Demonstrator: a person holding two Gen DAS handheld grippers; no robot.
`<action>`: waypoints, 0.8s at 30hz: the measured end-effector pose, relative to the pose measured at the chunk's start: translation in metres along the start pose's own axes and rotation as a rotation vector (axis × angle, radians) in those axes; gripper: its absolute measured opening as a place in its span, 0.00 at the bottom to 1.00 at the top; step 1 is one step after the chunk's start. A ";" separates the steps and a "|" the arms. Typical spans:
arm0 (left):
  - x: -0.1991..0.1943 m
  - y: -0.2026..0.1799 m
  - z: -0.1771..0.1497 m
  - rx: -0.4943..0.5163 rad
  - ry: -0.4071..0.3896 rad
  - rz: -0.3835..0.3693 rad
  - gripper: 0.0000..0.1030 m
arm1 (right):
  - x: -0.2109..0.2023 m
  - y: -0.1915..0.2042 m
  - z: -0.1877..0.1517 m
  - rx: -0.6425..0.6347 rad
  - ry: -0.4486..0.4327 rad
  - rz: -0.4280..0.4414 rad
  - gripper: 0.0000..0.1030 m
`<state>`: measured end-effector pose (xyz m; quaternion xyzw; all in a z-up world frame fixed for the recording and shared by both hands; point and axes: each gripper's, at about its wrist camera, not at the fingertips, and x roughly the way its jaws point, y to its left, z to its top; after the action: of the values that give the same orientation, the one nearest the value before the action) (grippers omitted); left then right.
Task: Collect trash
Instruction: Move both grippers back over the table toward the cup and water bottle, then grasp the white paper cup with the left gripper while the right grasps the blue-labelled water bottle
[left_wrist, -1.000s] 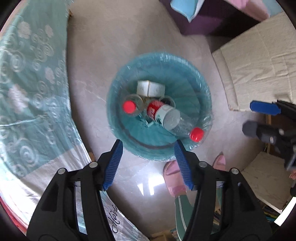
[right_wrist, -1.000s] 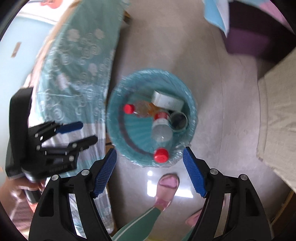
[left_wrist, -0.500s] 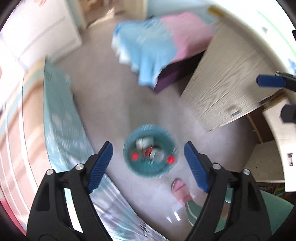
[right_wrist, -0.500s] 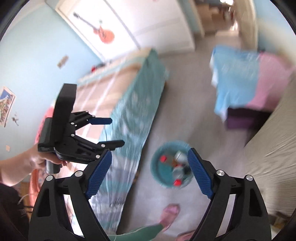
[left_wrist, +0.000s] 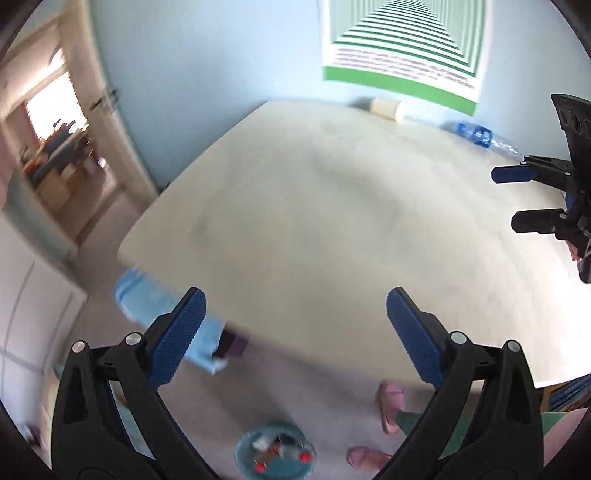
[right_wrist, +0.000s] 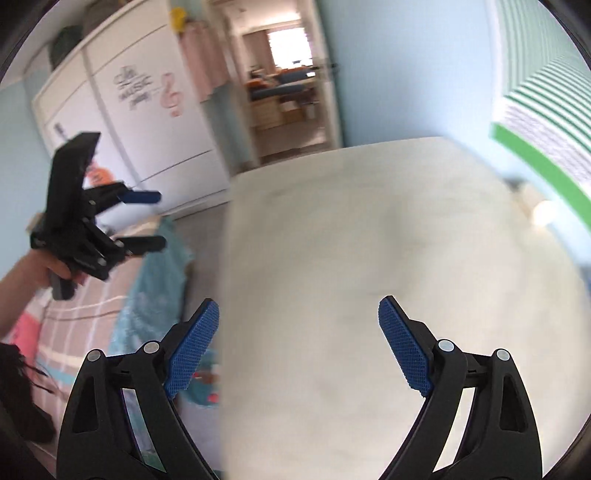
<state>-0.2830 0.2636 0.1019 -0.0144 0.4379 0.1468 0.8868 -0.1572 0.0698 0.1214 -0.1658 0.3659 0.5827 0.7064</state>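
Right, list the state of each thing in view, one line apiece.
Left gripper: jaws opening, nothing between them.
Right gripper: open, empty.
Teal-lined round trash bin: on the floor, holding red-capped bottles.
Blue-labelled clear plastic bottle: lying on the pale table.
Doorway: open.

Left gripper, jaws opening and empty, hangs above a pale table, bin below.

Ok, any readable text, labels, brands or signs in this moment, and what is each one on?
"MUSIC": grey lettering on the white wardrobe door, beside a pink treble clef; the smaller script around it is too blurred to read.
Green-striped poster: rows of dark print, too blurred to read.
Blue label on the plastic bottle on the table: unreadable.
Nothing else legible.
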 end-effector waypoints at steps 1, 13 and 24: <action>0.009 -0.010 0.017 0.034 -0.006 -0.009 0.93 | -0.009 -0.023 -0.001 0.012 -0.003 -0.041 0.85; 0.136 -0.160 0.199 0.394 -0.078 -0.165 0.93 | -0.104 -0.238 -0.051 0.181 -0.017 -0.407 0.85; 0.265 -0.210 0.284 0.939 -0.264 -0.137 0.93 | -0.089 -0.341 -0.063 0.115 0.025 -0.692 0.85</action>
<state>0.1453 0.1721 0.0480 0.3771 0.3385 -0.1245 0.8531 0.1402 -0.1250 0.0765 -0.2473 0.3290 0.2849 0.8657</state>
